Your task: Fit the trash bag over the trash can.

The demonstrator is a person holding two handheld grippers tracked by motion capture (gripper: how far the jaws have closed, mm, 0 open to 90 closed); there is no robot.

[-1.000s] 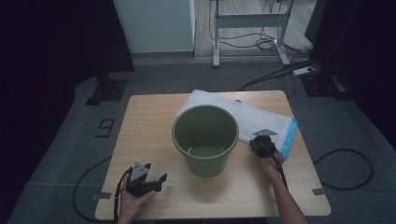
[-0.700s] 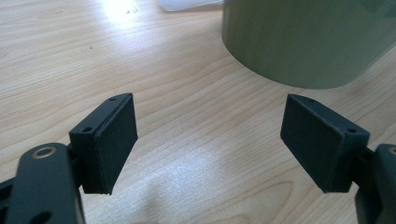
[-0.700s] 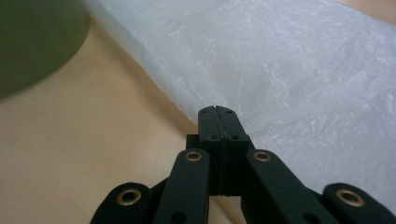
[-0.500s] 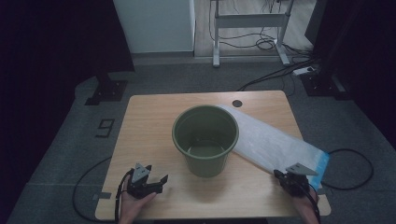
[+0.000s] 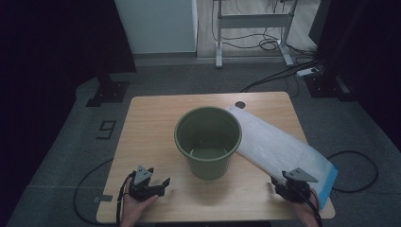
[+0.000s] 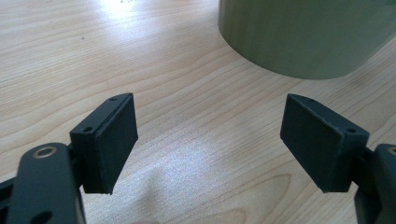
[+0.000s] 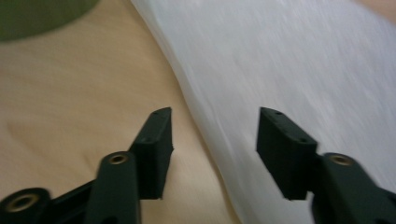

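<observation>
High view, near edge of the bench (image 5: 151,118): I hold the left tool (image 5: 150,184) at the front left corner and the right tool (image 5: 294,185) at the front right. Left gripper view shows the left tool (image 6: 208,142) with its jaws wide apart and bare wood between them; the green bucket (image 6: 308,35) rises just ahead and to its right. Right gripper view shows the right tool (image 7: 215,149) likewise spread and holding nothing, poised over the near edge of the white bag (image 7: 299,70). Farther back in the high view, the bucket (image 5: 208,142) stands upright at mid-bench. The bag (image 5: 279,149) lies flat beside it, long axis running from the far centre to the near right corner, blue end nearest me. My right tool is plainly the nearer one for a grasp on it.
</observation>
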